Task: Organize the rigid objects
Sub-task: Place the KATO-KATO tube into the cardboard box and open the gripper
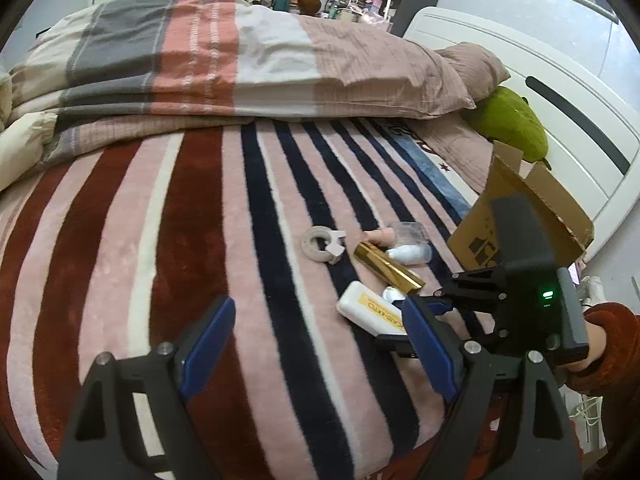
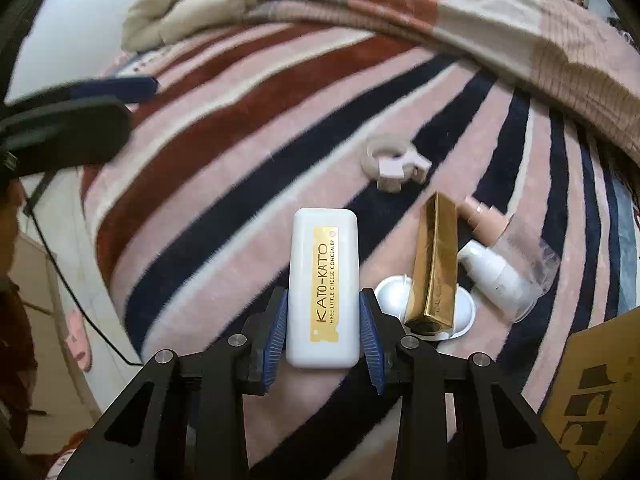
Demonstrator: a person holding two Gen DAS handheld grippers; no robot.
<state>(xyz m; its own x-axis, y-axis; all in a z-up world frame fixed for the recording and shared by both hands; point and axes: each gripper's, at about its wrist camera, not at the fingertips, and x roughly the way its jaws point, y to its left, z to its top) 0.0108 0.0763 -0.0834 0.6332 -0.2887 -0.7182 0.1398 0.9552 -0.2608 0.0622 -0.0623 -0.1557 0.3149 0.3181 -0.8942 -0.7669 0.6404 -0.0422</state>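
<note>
My right gripper [image 2: 323,320] is shut on a white KATO-KATO concealer case [image 2: 324,280], its blue pads against both long sides, low over the striped blanket. The case also shows in the left wrist view [image 1: 370,312]. Beside it lie a gold box [image 2: 434,268], a round white lid [image 2: 460,308] partly under it, a white pump bottle in clear wrap [image 2: 500,276], a pink bottle [image 2: 480,216] and a pale ring-shaped piece [image 2: 394,162]. My left gripper [image 1: 320,344] is open and empty, left of the pile.
An open cardboard box [image 1: 516,216] stands at the right of the items, near the white headboard [image 1: 560,120]. A folded quilt [image 1: 200,60] and a pillow [image 1: 400,76] lie at the back. The striped blanket [image 1: 160,240] covers the bed.
</note>
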